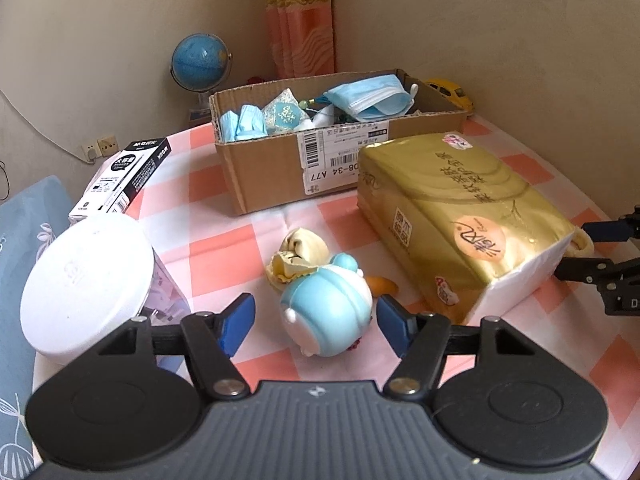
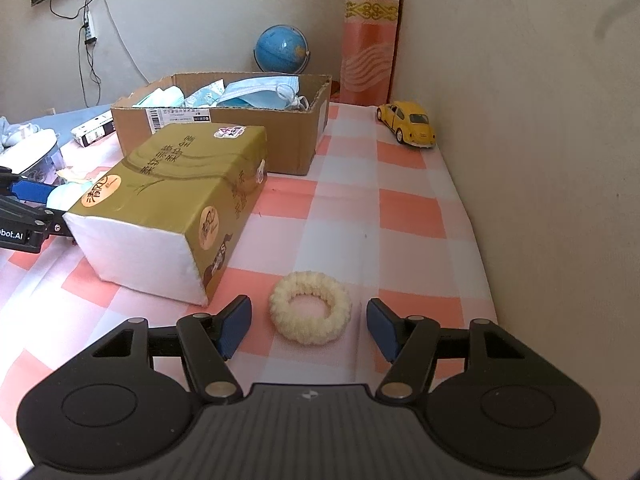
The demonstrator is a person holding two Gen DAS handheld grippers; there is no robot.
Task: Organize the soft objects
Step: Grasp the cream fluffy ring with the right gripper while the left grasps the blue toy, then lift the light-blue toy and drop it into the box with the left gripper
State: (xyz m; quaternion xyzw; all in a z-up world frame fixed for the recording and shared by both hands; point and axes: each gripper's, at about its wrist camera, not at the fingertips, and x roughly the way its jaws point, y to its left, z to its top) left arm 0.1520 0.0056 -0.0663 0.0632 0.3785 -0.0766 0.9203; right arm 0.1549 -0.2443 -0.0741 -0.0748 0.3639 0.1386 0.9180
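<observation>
The left gripper [image 1: 316,320] is spread wide, its blue pads flanking a blue-and-white plush toy [image 1: 326,312] without touching it. The toy lies on the checked tablecloth [image 1: 224,256], long axis running away from the camera, its rounded blue end pointing toward the cardboard box [image 1: 276,172]. A crumpled yellow cloth [image 1: 296,258] touches the toy's far end; an orange part beside it is too small to identify.

The right gripper [image 2: 308,322] is likewise released, pads on either side of a cream fluffy scrunchie [image 2: 310,307] (a ring lying flat, with no long axis). Just left of it sits the gold tissue pack [image 2: 172,200], long axis pointing toward the box.

The box holds blue face masks [image 1: 372,98] and other soft items, partly hidden by its walls. A white round lid [image 1: 88,280] at the left covers a container whose contents are unclear.
</observation>
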